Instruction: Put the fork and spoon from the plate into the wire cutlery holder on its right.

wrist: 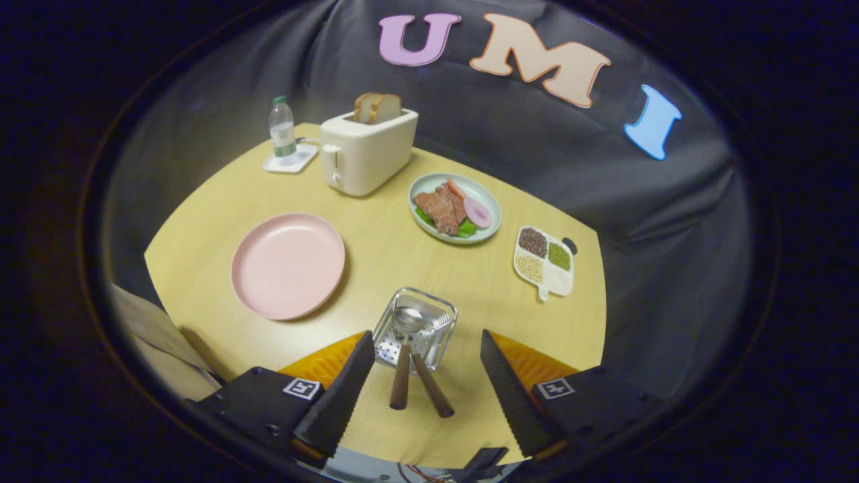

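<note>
On the counter: pale yellow wood-grain counter [402, 248], dark cloth wall behind.
Hand-held gripper: hand-held gripper [427, 372] with fingers spread wide, gripping nothing.
Holder: square silver wire cutlery holder [416, 327] between the fingers, just ahead at 12 o'clock.
Cutlery: wooden-handled metal spoon [405, 355] and second wooden-handled utensil [429, 389], likely the fork, head hidden; both stand in holder, handles leaning toward the gripper.
Plate: round pink plate [288, 265], bare, at 10 o'clock of holder.
Beyond: cream toaster [366, 154] with bread; clear bottle [282, 131]; green plate of food [455, 206]; white divided tray [544, 263] at 2 o'clock.

Serrated tongs [427, 376] (square-marker black mounts)
</note>
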